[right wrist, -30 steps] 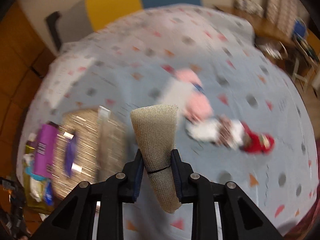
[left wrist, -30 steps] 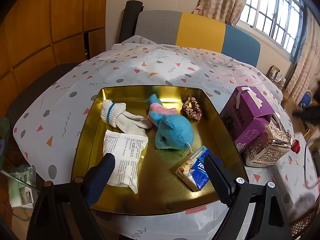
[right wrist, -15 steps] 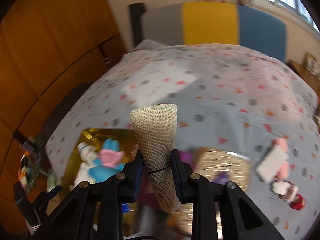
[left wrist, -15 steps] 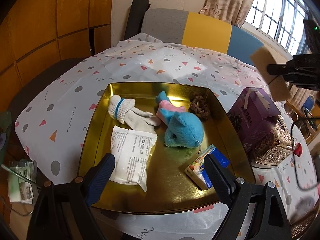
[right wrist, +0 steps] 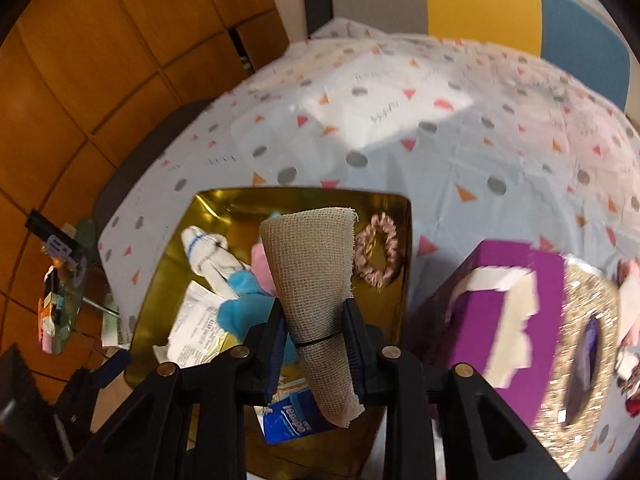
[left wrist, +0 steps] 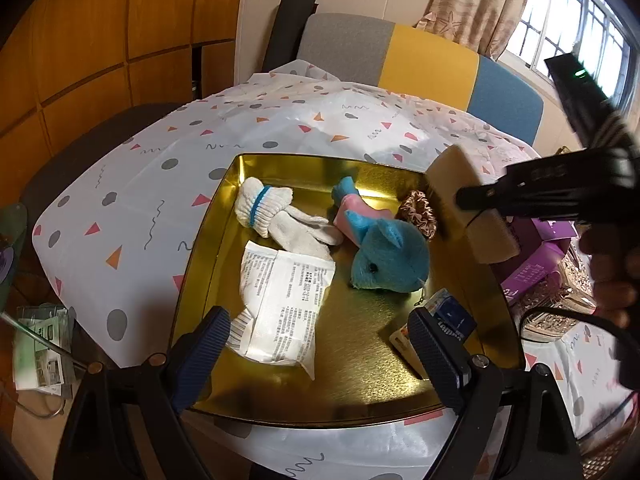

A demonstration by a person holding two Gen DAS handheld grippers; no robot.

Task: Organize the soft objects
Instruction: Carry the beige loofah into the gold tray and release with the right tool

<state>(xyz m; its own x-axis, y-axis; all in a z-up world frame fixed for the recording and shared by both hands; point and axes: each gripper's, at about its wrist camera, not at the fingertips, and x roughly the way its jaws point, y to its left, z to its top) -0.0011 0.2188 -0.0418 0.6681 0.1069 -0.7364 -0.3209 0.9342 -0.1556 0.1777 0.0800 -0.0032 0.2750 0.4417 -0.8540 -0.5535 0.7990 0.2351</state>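
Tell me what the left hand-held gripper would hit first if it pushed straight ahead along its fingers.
Probably the bare floor of the gold tray, between the white packet and the tissue pack. The left hand-held gripper stands open and angled down there; depth is hard to judge.

purple box (left wrist: 536, 256), glittery tissue holder (right wrist: 580, 344), striped chair (left wrist: 424, 60)

gold tray (left wrist: 208, 240), blue plush (left wrist: 390, 258), beige gauze (right wrist: 316, 276)

The right gripper (left wrist: 474, 210) is holding a beige gauze roll (left wrist: 466, 204) above the gold tray (left wrist: 208, 240), near the blue plush toy (left wrist: 384, 256).
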